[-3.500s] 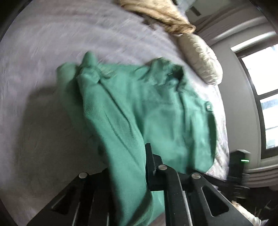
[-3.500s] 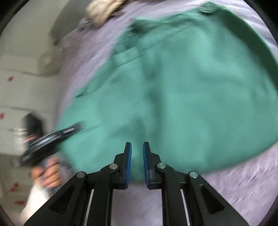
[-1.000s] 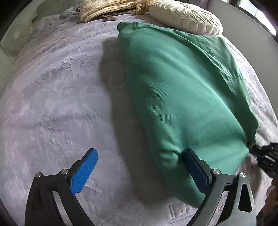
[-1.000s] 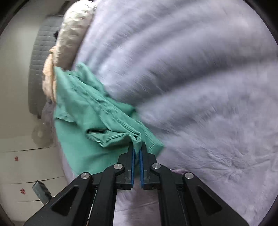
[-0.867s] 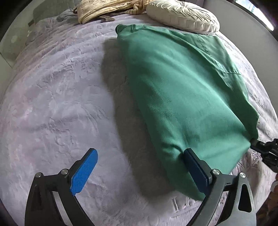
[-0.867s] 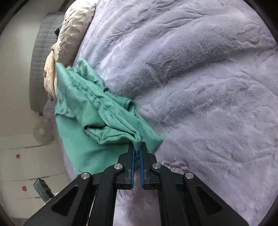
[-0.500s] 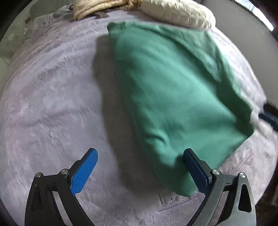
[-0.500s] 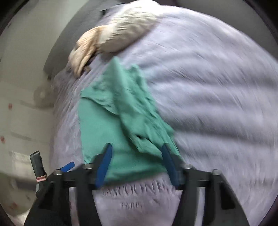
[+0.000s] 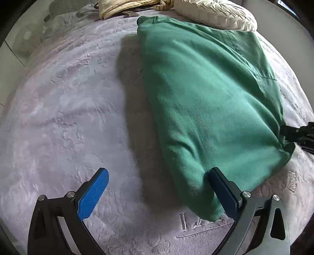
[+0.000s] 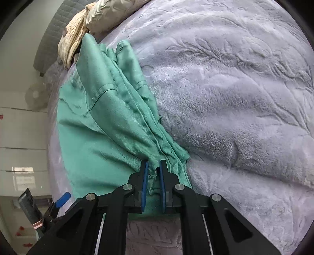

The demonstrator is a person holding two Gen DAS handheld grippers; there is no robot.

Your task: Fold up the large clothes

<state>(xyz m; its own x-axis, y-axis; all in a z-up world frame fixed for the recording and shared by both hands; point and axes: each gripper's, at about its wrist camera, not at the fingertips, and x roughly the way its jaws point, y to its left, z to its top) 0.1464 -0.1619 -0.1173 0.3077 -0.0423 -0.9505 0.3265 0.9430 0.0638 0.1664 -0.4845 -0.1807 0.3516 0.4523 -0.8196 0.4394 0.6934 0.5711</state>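
Note:
A green garment (image 9: 206, 94) lies folded lengthwise on the lilac plush bedspread (image 9: 64, 109). My left gripper (image 9: 159, 183) is wide open at the garment's near left corner; its right finger (image 9: 223, 192) touches the cloth edge and its left finger rests over bare bedspread. In the right wrist view the garment (image 10: 109, 121) shows bunched layered edges, and my right gripper (image 10: 153, 172) is shut on a bunch of them at the near right corner. The right gripper also shows in the left wrist view (image 9: 296, 133) at the garment's right edge.
A cream round cushion (image 9: 214, 13) and a beige quilt (image 9: 125, 6) lie at the head of the bed beyond the garment. A grey padded headboard (image 10: 53, 33) and a fan (image 10: 36, 96) stand at the left. Embroidered lettering (image 9: 198, 221) marks the bedspread's near edge.
My right gripper opened briefly half a second ago and has closed again on the garment's bunched edge. My left gripper stayed wide open at the near corner; the garment barely shifted.

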